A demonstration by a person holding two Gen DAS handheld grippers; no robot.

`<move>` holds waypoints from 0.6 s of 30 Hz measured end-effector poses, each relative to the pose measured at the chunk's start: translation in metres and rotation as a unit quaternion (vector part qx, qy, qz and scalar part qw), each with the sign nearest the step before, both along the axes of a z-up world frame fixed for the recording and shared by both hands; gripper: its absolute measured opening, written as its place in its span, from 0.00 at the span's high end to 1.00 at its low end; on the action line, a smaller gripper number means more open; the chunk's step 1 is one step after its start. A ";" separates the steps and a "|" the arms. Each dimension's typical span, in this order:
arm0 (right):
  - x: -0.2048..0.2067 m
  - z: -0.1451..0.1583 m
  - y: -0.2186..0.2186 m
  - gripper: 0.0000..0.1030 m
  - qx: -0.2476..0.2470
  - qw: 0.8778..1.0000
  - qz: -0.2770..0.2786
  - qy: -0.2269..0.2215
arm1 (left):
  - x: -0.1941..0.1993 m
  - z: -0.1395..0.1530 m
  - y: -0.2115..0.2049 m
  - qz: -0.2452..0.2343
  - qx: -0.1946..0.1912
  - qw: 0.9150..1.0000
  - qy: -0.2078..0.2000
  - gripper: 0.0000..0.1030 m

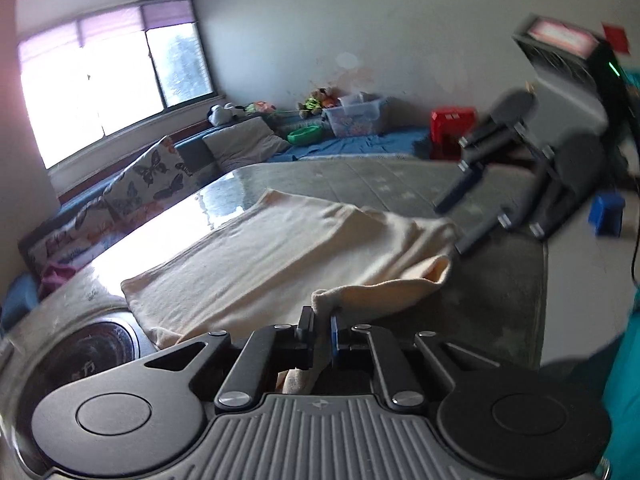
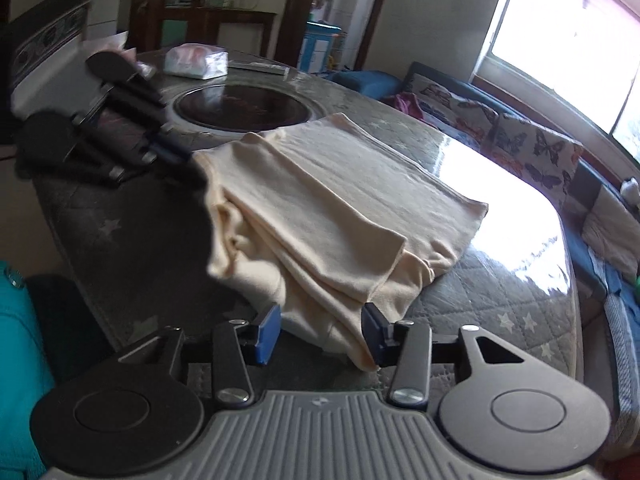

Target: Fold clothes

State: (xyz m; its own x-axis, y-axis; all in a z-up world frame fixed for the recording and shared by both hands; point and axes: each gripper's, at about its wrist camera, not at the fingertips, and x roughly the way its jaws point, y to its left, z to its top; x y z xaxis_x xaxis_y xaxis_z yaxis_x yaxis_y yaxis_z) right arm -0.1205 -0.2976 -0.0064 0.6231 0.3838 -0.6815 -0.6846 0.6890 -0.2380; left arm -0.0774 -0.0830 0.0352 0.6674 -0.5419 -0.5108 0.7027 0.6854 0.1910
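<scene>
My left gripper (image 1: 320,330) pinches the cream garment's (image 2: 320,200) corner; my right gripper (image 2: 320,334) gapes wide at its six o'clock edge. It lies on the table (image 2: 500,300), seemingly folded once; more folds remain.

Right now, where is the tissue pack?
In the right wrist view, the tissue pack lies at the table's far edge, upper left, just beyond the dark round inset.
</scene>
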 end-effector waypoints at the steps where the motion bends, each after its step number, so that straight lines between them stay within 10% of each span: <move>1: -0.001 -0.001 0.002 0.47 -0.003 1.000 0.009 -0.006 | 0.006 0.003 0.001 0.005 -0.008 1.000 0.007 0.92; 8: 0.007 -0.015 0.020 0.46 -0.007 0.998 0.039 -0.039 | 0.034 0.007 -0.001 0.014 -0.028 0.999 0.035 0.92; 18: 0.046 -0.011 0.024 0.86 0.057 0.997 0.025 0.034 | 0.022 -0.001 0.011 0.024 -0.028 0.998 0.046 0.82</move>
